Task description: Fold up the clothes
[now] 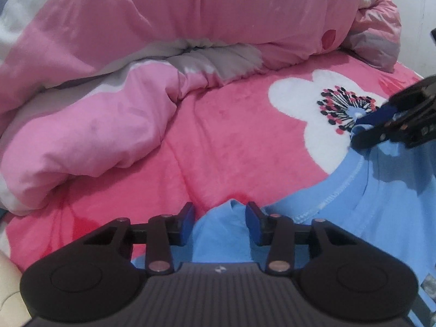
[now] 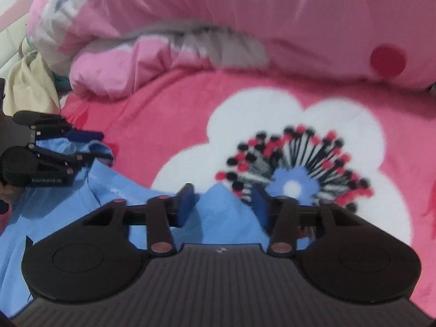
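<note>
The blue shirt (image 1: 381,204) lies on the pink blanket (image 1: 218,141), beside its white flower (image 1: 305,103). The left gripper (image 1: 220,222) and right gripper (image 2: 223,204) stand wide, each around a raised corner. The cloth looks soft and light; the stitched hem seems best to pinch.

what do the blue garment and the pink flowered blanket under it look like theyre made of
Garment: thin, matte, light blue knit, probably cotton jersey; it drapes in soft folds and its hem shows a double row of stitching.
Blanket: plush fleece, likely polyester; the surface looks fuzzy, with a short nap and a soft-edged printed flower.
</note>
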